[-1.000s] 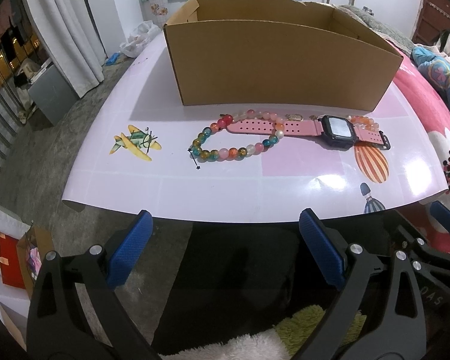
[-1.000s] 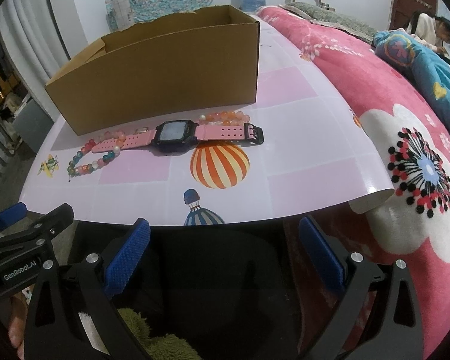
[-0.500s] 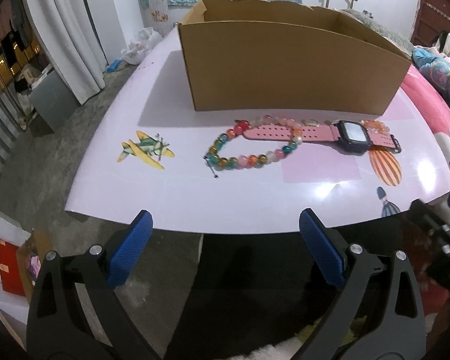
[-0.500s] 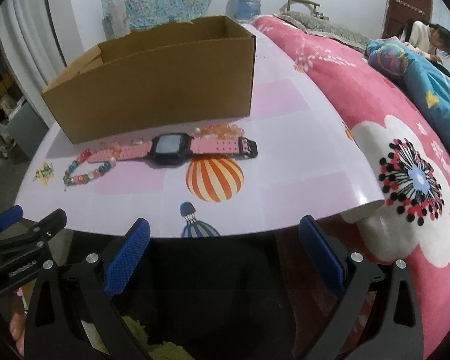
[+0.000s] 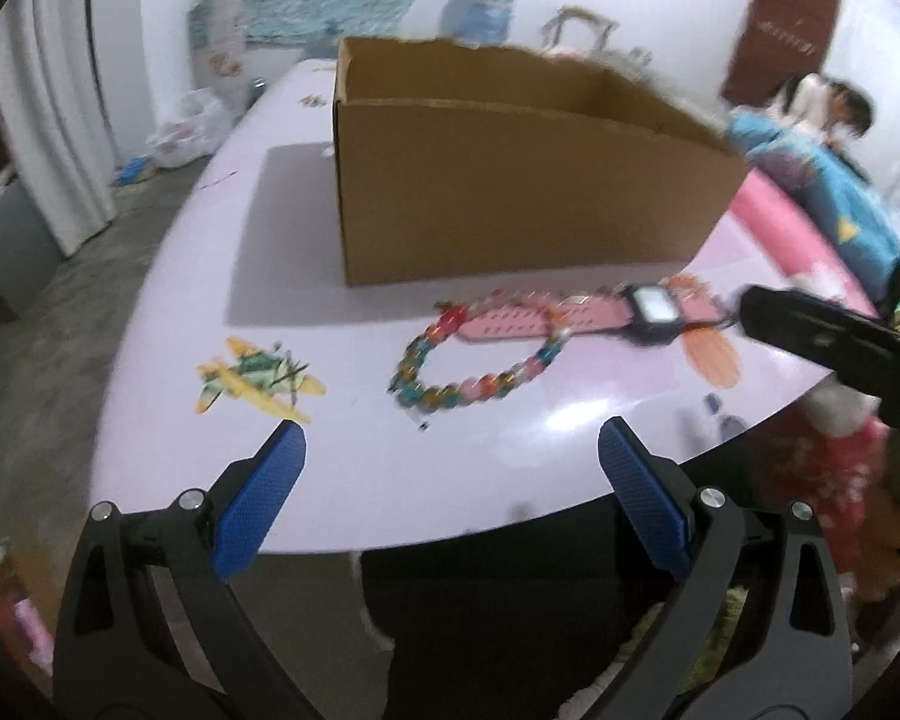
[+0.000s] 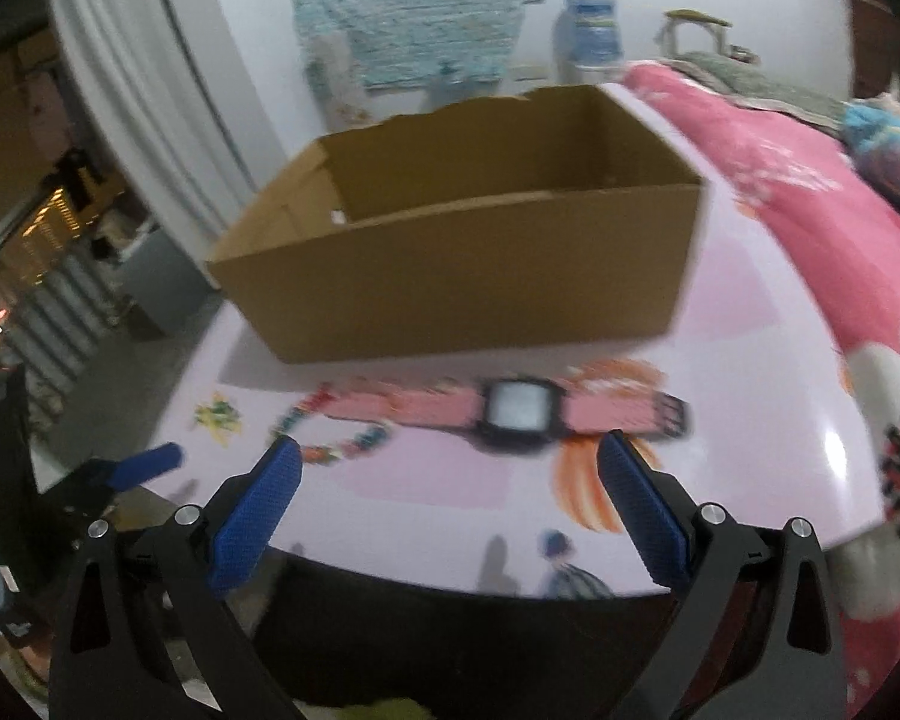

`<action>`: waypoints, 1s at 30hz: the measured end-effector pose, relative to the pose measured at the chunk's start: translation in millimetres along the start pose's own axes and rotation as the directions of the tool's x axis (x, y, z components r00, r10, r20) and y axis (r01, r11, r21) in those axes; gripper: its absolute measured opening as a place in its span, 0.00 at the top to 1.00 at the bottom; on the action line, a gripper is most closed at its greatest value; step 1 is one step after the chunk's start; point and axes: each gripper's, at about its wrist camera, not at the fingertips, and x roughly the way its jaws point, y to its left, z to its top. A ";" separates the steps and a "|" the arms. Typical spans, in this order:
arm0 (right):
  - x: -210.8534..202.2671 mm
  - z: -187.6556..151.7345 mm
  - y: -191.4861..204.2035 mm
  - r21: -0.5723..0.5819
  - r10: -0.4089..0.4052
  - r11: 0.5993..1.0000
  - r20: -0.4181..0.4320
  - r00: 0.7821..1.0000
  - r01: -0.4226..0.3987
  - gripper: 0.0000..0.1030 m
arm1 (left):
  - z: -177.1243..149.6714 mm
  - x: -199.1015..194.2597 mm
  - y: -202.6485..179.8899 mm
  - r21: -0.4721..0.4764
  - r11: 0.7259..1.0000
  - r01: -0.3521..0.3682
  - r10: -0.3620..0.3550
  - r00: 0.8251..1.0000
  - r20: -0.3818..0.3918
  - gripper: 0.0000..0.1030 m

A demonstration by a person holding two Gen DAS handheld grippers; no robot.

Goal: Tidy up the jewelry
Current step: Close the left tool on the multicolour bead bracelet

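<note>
A multicoloured bead bracelet [image 5: 468,366] lies on the pale table in front of an open cardboard box [image 5: 510,192]. A pink-strapped watch [image 5: 648,309] with a black face lies across its right side. My left gripper [image 5: 450,474] is open, over the table's near edge, short of the bracelet. In the right wrist view the watch [image 6: 519,408] lies straight ahead of my open right gripper [image 6: 450,480], with the bracelet [image 6: 330,438] to its left and the box [image 6: 468,276] behind. An orange bead string [image 6: 618,375] peeks out behind the watch strap.
The table [image 5: 360,480] bears printed pictures: a plane [image 5: 252,381] at left, a striped balloon [image 5: 711,351] at right. A pink flowered blanket [image 6: 810,192] covers a bed to the right, where a person [image 5: 834,114] sits. White curtains [image 5: 48,120] hang at left.
Both grippers have moved forward and up over the table's near edge, closer to the jewelry. The right gripper's arm now reaches into the left wrist view. Both stay open.
</note>
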 end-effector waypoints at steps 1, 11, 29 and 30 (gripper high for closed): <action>4.7 3.3 5.7 -0.010 0.015 1.000 -0.009 1.000 -0.015 0.13 | 0.8 -2.1 3.2 -0.010 1.000 0.028 -0.027 0.999 0.020 0.08; 42.6 17.5 20.9 0.011 0.107 0.994 -0.125 0.986 -0.107 0.41 | 17.1 11.6 26.7 -0.068 0.988 0.141 -0.139 0.990 0.029 0.08; 101.3 16.2 26.4 -0.007 0.065 0.998 -0.252 0.966 -0.068 0.75 | 27.9 60.0 36.8 -0.048 0.993 0.111 -0.115 0.988 -0.100 0.64; 103.0 16.9 27.0 -0.011 0.061 0.998 -0.252 0.966 -0.066 0.75 | 28.8 62.7 35.7 -0.039 0.994 0.102 -0.105 0.989 -0.108 0.68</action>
